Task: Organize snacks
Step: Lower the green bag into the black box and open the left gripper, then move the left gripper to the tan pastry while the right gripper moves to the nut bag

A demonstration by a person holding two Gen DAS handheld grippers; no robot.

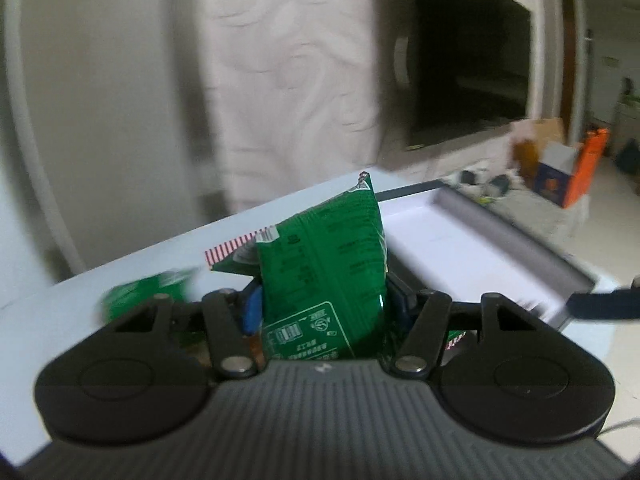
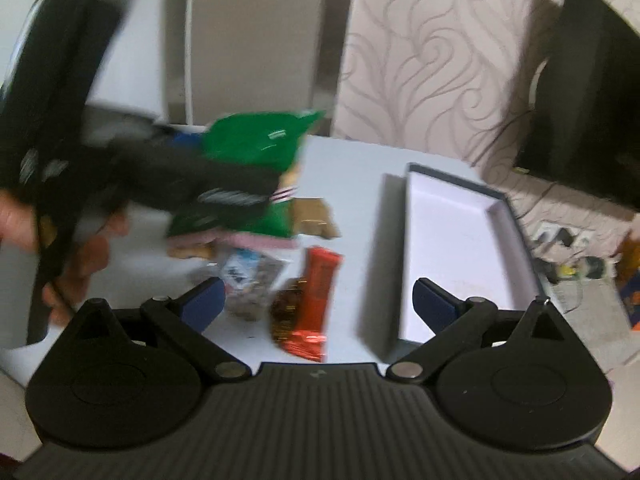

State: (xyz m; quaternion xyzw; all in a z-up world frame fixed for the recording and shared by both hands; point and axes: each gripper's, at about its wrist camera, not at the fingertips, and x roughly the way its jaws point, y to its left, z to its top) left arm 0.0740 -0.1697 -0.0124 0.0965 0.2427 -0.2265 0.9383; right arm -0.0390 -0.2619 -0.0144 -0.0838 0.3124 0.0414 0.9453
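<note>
My left gripper (image 1: 322, 304) is shut on a green snack bag (image 1: 324, 264) and holds it above the white table (image 1: 60, 320); the same bag shows blurred in the right wrist view (image 2: 256, 140). My right gripper (image 2: 320, 300) is open and empty, low over the table. Just ahead of it lie an orange bar (image 2: 316, 296), a dark brown wrapped snack (image 2: 286, 312) and a clear packet (image 2: 248, 280). Another green bag (image 2: 240, 220) and tan packets (image 2: 316, 216) lie farther back. An open box with a white inside (image 2: 452, 248) stands to the right, also in the left wrist view (image 1: 460, 248).
A second green bag (image 1: 148, 292) lies blurred on the table at the left. A dark TV screen (image 1: 468, 72) hangs on the patterned wall. Cardboard boxes (image 1: 560, 172) and cables sit on the floor at the right. The table edge runs close behind the box.
</note>
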